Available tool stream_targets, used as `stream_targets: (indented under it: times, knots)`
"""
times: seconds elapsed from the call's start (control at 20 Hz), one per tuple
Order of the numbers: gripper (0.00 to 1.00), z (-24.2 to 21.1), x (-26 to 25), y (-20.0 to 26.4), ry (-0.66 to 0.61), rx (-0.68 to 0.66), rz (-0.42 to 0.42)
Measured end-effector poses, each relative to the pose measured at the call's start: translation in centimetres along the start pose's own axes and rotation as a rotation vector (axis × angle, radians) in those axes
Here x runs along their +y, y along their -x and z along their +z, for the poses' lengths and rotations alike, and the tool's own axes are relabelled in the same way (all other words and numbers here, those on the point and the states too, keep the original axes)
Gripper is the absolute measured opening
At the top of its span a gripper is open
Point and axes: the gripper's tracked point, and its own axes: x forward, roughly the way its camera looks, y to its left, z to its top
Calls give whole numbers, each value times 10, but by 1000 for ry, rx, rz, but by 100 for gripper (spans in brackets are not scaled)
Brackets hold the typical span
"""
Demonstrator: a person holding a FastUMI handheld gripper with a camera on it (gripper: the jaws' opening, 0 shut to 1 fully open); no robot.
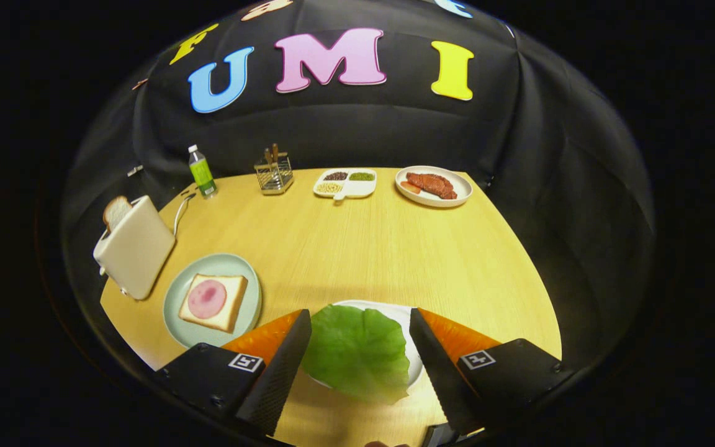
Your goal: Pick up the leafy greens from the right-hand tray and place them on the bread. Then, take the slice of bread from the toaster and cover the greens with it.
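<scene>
The gripper (pixel 360 320) is spread wide, holding nothing, and the green leaf (pixel 357 351) lies between its fingers on a white tray (pixel 404 313). To the left, a plate (pixel 180 329) carries bread (pixel 233 298) with a pink slice on top. Beside it, the toaster (pixel 137 248) holds another bread slice (pixel 115 211).

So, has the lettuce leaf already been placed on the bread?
No: the lettuce leaf lies on its white tray between the open jaws, apart from the ham-topped bread.
</scene>
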Motion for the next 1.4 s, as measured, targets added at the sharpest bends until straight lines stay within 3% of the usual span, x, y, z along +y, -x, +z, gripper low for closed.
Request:
stream_targets:
  times: [0.3,0.65,0.75,0.8,1.05,1.3,1.4]
  knots:
    - [99,-40,-4,-30,54,107,32]
    - [99,-58,1,-46,120,145,86]
    - [89,-67,2,-48,138,176,102]
    - [77,-66,4,-46,134,180,115]
    - [70,-66,8,-47,148,193,130]
    - [17,-64,14,-45,199,185,135]
    - [10,-66,16,-47,200,186,146]
